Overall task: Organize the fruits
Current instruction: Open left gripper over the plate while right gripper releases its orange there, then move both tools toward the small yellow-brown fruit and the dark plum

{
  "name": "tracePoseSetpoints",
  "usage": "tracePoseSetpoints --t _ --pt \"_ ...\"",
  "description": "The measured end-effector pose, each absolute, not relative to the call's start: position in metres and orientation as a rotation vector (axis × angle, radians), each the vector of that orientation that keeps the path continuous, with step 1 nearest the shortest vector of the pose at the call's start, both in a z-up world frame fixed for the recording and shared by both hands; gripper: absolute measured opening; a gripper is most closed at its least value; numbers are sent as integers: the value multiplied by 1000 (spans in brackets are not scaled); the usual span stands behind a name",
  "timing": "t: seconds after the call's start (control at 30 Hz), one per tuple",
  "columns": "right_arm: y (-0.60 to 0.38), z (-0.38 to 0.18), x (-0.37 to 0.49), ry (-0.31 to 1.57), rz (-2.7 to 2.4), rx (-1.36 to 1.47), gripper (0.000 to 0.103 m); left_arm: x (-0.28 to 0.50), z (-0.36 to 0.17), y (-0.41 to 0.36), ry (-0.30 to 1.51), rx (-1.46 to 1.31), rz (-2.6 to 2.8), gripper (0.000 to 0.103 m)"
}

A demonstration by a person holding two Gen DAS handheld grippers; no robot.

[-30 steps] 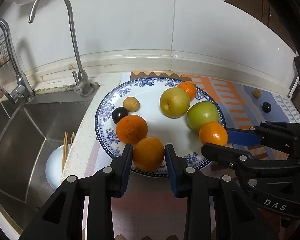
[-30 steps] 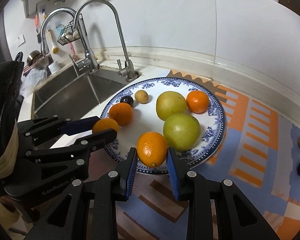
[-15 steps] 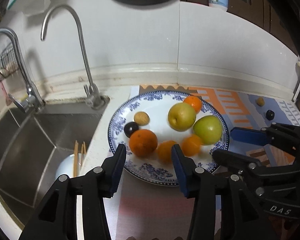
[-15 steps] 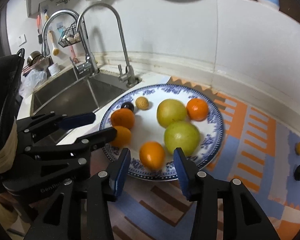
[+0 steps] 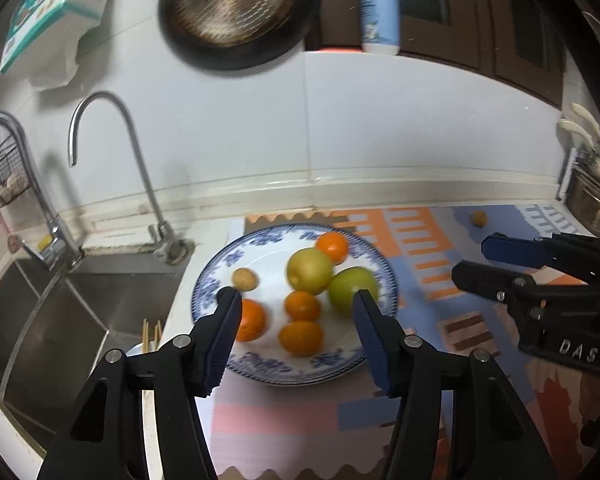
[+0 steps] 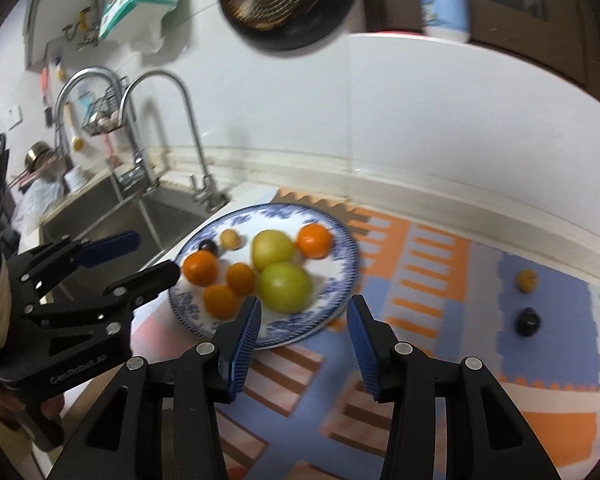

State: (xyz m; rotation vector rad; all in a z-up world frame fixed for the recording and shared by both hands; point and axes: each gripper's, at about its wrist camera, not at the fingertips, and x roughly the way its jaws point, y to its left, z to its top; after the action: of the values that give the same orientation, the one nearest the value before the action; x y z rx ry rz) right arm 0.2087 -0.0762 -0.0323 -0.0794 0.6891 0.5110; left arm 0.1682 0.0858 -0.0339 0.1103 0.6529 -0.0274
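A blue-and-white plate [image 5: 216,276] [image 6: 346,264] on the mat holds several oranges [image 5: 301,337] [image 6: 220,300], a yellow pear [image 5: 309,270] [image 6: 272,247], a green apple [image 5: 350,287] [image 6: 285,287], a small brown fruit [image 5: 244,279] [image 6: 231,239] and a dark plum [image 6: 209,245]. My left gripper [image 5: 296,328] is open and empty, raised above the plate's near edge. My right gripper [image 6: 303,330] is open and empty, above the plate's near right edge. A small yellow fruit [image 6: 527,280] [image 5: 479,218] and a dark plum [image 6: 528,322] lie on the mat at right.
A steel sink [image 5: 52,308] with two taps [image 5: 140,168] is left of the plate; chopsticks [image 5: 150,330] and a white dish lie in it. A patterned mat [image 6: 420,340] covers the counter. A pan [image 5: 232,8] and a bottle [image 5: 379,8] are up by the wall.
Both grippers let go of their oranges onto the plate, opened wide and pulled up and back. The two oranges now rest on the plate's near side.
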Motion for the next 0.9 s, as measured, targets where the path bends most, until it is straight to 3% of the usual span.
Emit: tracePoseSetpoints --t 0.9 --pt "-200 -4 180 621 115 63 46 196 2 -23 553 255 -405 56"
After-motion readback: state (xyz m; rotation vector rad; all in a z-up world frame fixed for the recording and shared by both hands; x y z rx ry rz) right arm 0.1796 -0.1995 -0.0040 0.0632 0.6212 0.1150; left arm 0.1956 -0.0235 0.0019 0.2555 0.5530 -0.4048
